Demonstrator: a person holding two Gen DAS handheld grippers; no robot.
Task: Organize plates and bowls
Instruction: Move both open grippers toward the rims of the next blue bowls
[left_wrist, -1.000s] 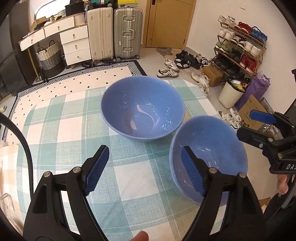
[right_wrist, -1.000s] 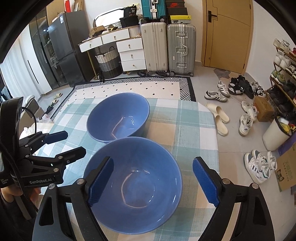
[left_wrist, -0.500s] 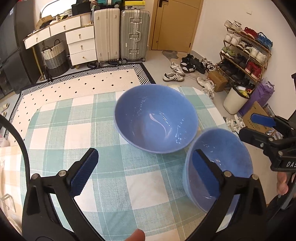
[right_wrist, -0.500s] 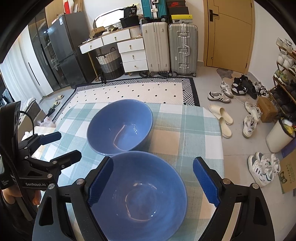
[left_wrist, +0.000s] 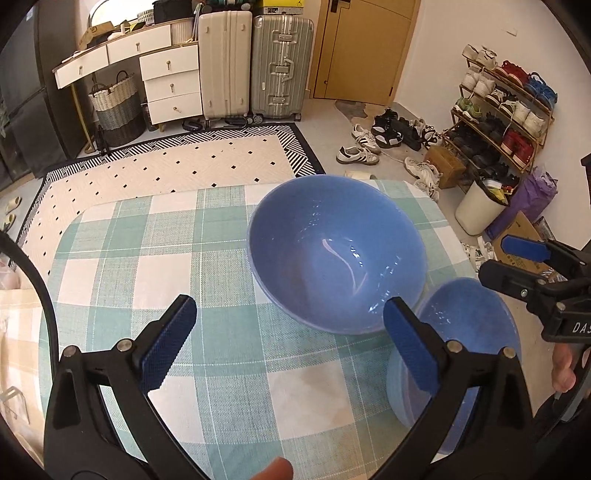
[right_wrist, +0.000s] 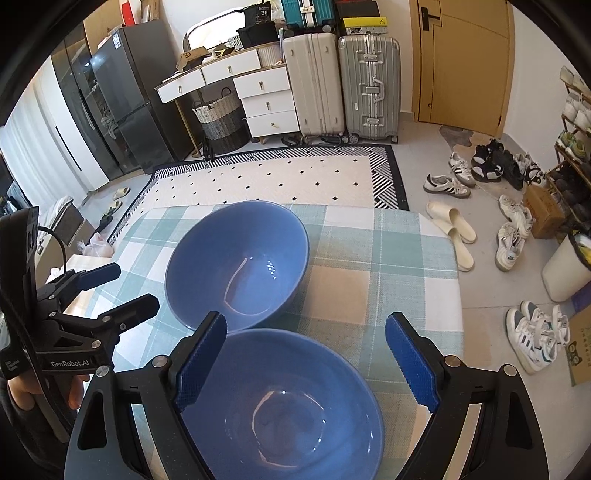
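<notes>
Two blue bowls stand on the green checked tablecloth. The far bowl shows in the right wrist view too. The near bowl sits at the table's right front and fills the bottom of the right wrist view. My left gripper is open and empty, above the cloth left of the near bowl. My right gripper is open and empty, its fingers either side of the near bowl's far rim. It shows in the left wrist view; the left one shows in the right wrist view.
The table's far edge drops to a patterned rug. Suitcases and white drawers stand by the back wall. Loose shoes, a shoe rack and a white bin lie to the right.
Both grippers have drawn back toward me. The bowls now sit farther away in both views. The near bowl has slid to the right edge of the left view. Both stay open.
</notes>
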